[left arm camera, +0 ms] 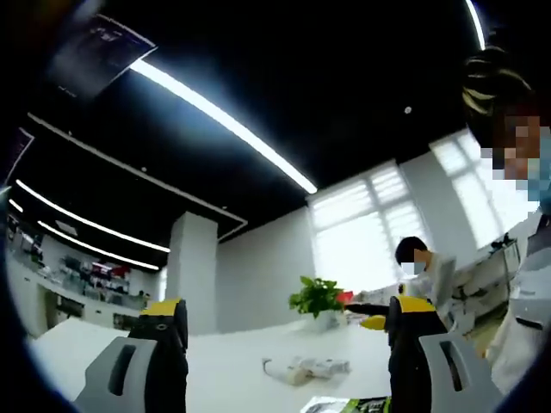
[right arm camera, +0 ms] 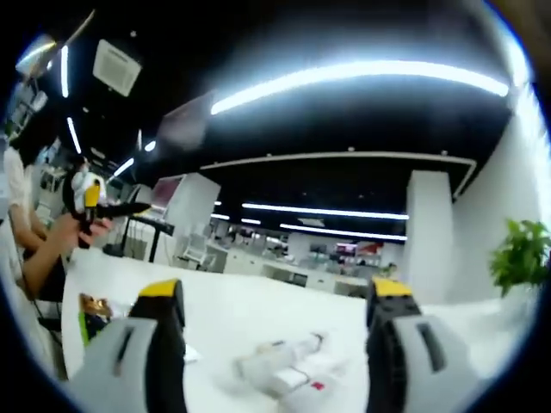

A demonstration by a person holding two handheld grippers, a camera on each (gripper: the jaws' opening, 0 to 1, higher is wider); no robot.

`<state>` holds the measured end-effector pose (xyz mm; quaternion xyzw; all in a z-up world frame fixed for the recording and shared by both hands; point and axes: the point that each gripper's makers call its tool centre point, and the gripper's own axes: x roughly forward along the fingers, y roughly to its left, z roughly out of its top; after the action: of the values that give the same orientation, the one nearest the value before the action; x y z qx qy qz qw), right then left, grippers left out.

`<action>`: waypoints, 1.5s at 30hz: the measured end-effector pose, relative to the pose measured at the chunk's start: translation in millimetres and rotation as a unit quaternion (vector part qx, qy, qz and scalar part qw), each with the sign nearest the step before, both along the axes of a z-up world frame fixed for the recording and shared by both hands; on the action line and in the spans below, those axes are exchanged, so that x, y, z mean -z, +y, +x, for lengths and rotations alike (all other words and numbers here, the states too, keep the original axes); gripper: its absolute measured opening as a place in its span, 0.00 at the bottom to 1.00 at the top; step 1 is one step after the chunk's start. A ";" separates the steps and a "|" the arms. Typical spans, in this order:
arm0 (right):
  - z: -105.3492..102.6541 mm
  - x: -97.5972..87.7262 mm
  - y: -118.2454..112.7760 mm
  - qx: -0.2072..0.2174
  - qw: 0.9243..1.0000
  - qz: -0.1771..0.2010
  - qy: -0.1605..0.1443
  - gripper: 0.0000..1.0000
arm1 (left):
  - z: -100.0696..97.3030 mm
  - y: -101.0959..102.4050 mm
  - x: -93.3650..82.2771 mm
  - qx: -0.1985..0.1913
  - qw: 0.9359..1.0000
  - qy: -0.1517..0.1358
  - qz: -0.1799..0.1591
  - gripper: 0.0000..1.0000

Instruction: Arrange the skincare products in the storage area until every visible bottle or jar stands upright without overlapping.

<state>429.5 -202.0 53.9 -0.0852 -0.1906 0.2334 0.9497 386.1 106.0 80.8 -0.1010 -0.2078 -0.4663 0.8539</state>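
Several white skincare bottles or tubes lie on their sides in a loose cluster on the white table. My left gripper is open, raised and tilted upward, with the cluster low between its jaws and some way ahead. In the right gripper view the same pale bottles lie toppled, one with a red mark. My right gripper is open above them and holds nothing. Both pictures are blurred, so I cannot make out single bottles.
A green and black packet lies near the table's front edge, seen too as a green packet. A potted plant stands farther back. A person at the table holds another yellow-tipped gripper. Two more people stand at the right.
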 end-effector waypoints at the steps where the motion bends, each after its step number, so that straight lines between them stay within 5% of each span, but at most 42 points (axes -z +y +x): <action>1: -0.3 -2.6 -4.5 0.001 1.000 0.012 -0.005 0.85 | -0.5 0.2 -0.3 0.001 1.000 -0.002 -0.001 0.99; 5: -2.0 -6.1 -18.5 -0.020 0.998 0.061 -0.005 0.86 | 0.5 1.0 -1.9 -0.016 1.000 -0.011 0.004 0.99; 8: -5.5 -5.9 -14.6 -0.058 0.996 0.074 -0.004 0.76 | -1.6 2.1 -4.1 -0.025 0.999 -0.024 0.008 0.94; 10: -6.0 -4.0 -11.1 -0.068 0.995 0.067 -0.003 0.70 | -3.6 2.3 -5.1 -0.027 0.999 -0.029 0.009 0.92; 21: 19.1 22.1 -12.0 -0.061 0.995 0.070 0.045 0.73 | -11.1 -7.3 -3.6 -0.031 0.998 -0.040 0.028 0.89; 27: 17.1 20.7 -5.4 -0.064 0.996 0.053 0.036 0.72 | -9.8 -12.8 -1.8 -0.048 0.997 -0.054 0.038 0.89; 36: 18.6 22.0 -8.7 -0.066 0.995 0.064 0.042 0.72 | -4.0 -35.4 16.4 -0.040 0.996 -0.025 0.072 0.86; 42: 19.0 22.3 -8.0 -0.064 0.995 0.061 0.042 0.73 | -7.0 -55.3 24.4 -0.050 0.991 -0.046 0.115 0.83; 45: 20.6 23.5 -8.8 -0.062 0.995 0.062 0.046 0.75 | -15.6 -64.2 17.9 -0.015 0.996 -0.038 0.080 0.82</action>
<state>450.1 -210.8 30.4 -0.0037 -0.1662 0.2834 0.9445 370.5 41.8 63.0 -0.0111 -0.2032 -0.4720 0.8578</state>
